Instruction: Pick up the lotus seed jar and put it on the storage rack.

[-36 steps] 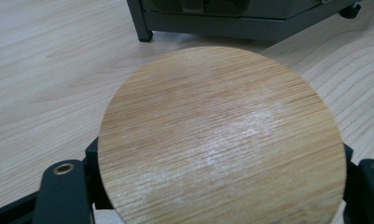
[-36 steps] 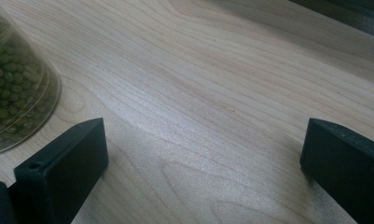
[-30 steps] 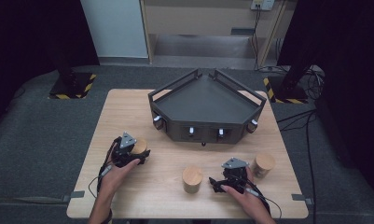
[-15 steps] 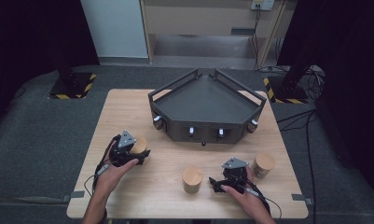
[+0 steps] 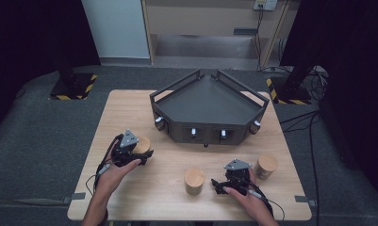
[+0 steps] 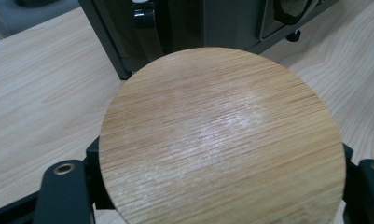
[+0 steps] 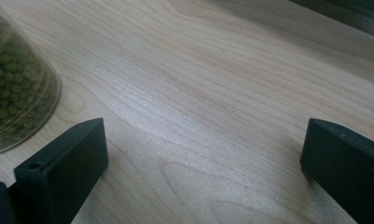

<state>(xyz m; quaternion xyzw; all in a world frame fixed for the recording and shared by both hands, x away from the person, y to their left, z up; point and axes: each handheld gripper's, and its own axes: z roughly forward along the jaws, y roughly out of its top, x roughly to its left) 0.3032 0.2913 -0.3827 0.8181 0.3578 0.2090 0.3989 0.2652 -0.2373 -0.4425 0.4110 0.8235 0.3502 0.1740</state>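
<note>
Since a second ago your left hand has barely shifted and your right has kept still. Your left gripper (image 5: 138,153) pinches the round bamboo-lidded jar (image 6: 219,135) at the table's left, just before the dark grey angular tray (image 5: 208,101). Your right gripper (image 7: 203,168), jaws spread over bare wood, sits beside the clear jar of green beans (image 7: 17,84).

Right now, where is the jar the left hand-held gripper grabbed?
In the high view, the jar sits at the table's left, clamped in the left hand-held gripper, near the dark tray's left corner.
</note>
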